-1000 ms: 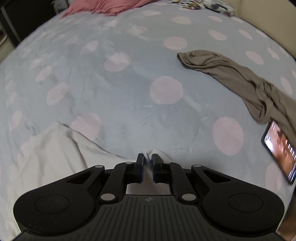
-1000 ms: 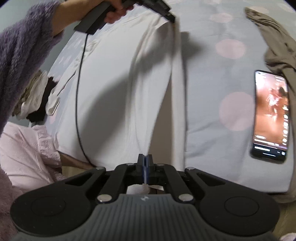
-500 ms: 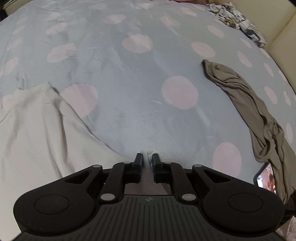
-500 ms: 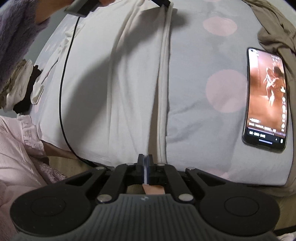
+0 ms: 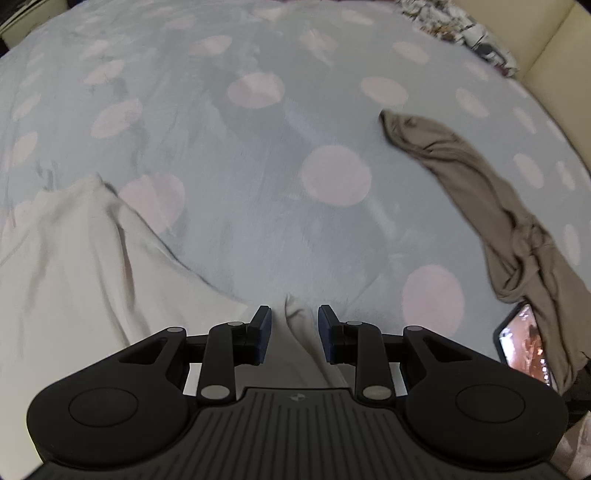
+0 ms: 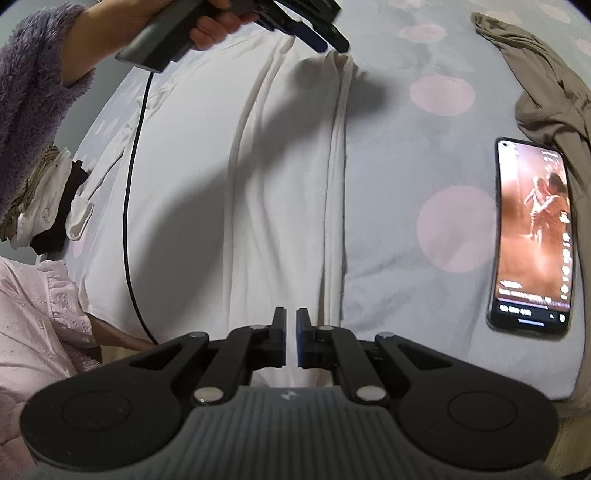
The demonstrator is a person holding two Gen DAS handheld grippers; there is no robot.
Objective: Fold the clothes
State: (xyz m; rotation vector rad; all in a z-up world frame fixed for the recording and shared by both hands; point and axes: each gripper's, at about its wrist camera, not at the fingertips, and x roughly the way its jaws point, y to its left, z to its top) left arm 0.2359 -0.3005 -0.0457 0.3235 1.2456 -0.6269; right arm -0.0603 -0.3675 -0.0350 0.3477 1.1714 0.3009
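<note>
A white garment (image 6: 277, 184) lies lengthwise on the dotted grey-blue bed cover (image 6: 399, 155), its right side folded into a long narrow edge. My right gripper (image 6: 290, 332) hovers over the near hem, jaws a narrow gap apart and holding nothing. At the far end, a hand (image 6: 214, 26) holds my left gripper (image 6: 330, 40) just above the garment's far corner. In the left wrist view that left gripper (image 5: 293, 326) is open, with the white corner (image 5: 297, 314) lying loose between its fingers. More of the white garment (image 5: 74, 266) spreads to the left.
A lit phone (image 6: 532, 236) lies right of the garment, a crumpled brown garment (image 6: 546, 92) beyond it. A black cable (image 6: 129, 221) crosses the white cloth. A purple fuzzy sleeve (image 6: 29, 92), a small clothes pile (image 6: 44, 199) and pink fabric (image 6: 33, 314) are at left.
Both grippers have opened and let go of the white garment, which has dropped flat onto the bed. The left gripper has lifted slightly off the far corner.
</note>
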